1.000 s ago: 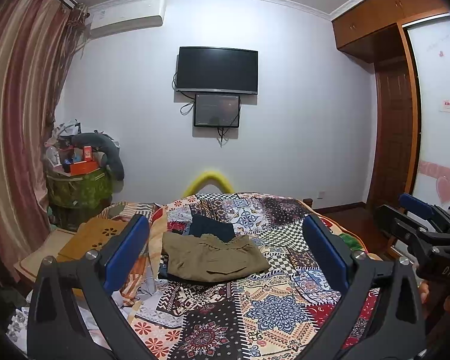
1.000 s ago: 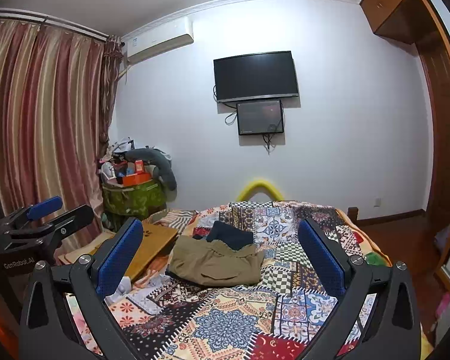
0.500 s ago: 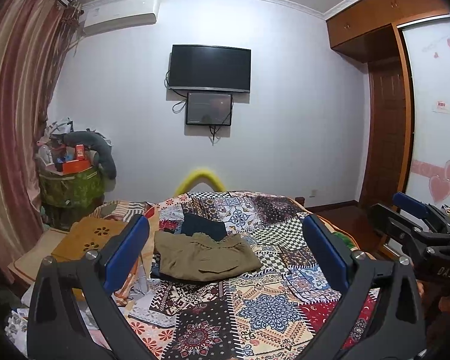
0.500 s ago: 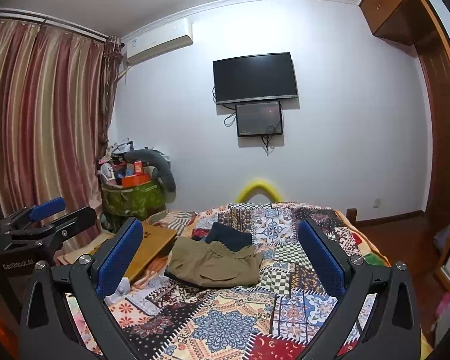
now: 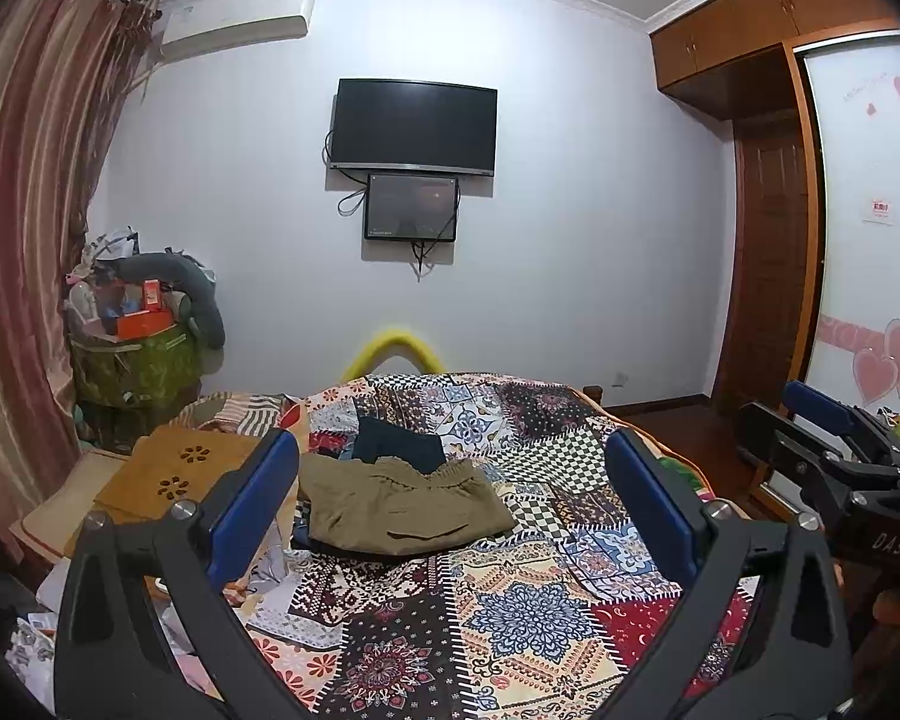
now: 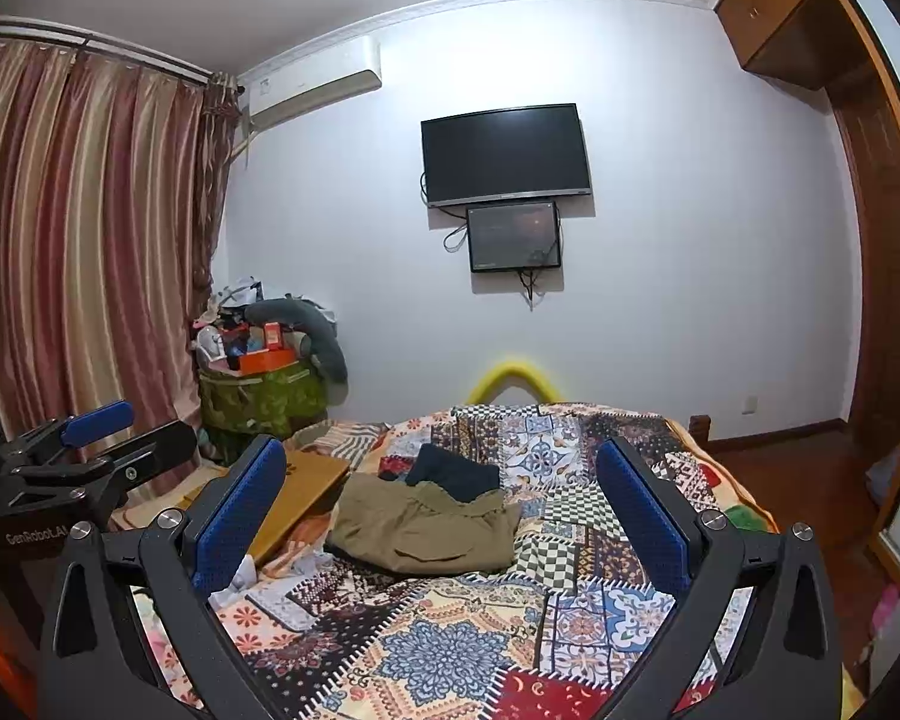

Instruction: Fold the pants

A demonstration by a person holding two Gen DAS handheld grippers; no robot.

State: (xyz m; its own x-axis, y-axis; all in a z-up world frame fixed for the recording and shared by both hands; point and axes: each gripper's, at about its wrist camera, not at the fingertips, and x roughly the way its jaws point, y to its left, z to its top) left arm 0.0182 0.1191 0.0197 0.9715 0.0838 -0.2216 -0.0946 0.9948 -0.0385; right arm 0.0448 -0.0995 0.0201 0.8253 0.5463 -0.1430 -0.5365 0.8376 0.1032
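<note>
Olive-brown pants lie folded in a flat pile on the patchwork bedspread, also in the right wrist view. A dark navy garment lies behind them, partly under them, and shows in the right wrist view too. My left gripper is open and empty, held well back above the near part of the bed. My right gripper is open and empty, also held back. Each gripper shows in the other's view: the right one and the left one.
A wooden lap desk lies on the bed's left edge beside the pants. A green bin piled with clutter stands by the curtain. A TV hangs on the far wall. A wardrobe and door are at the right.
Both grippers stay open and empty. The left wrist view has shifted a little, so the room has slid leftward in it. The pants have not moved.
</note>
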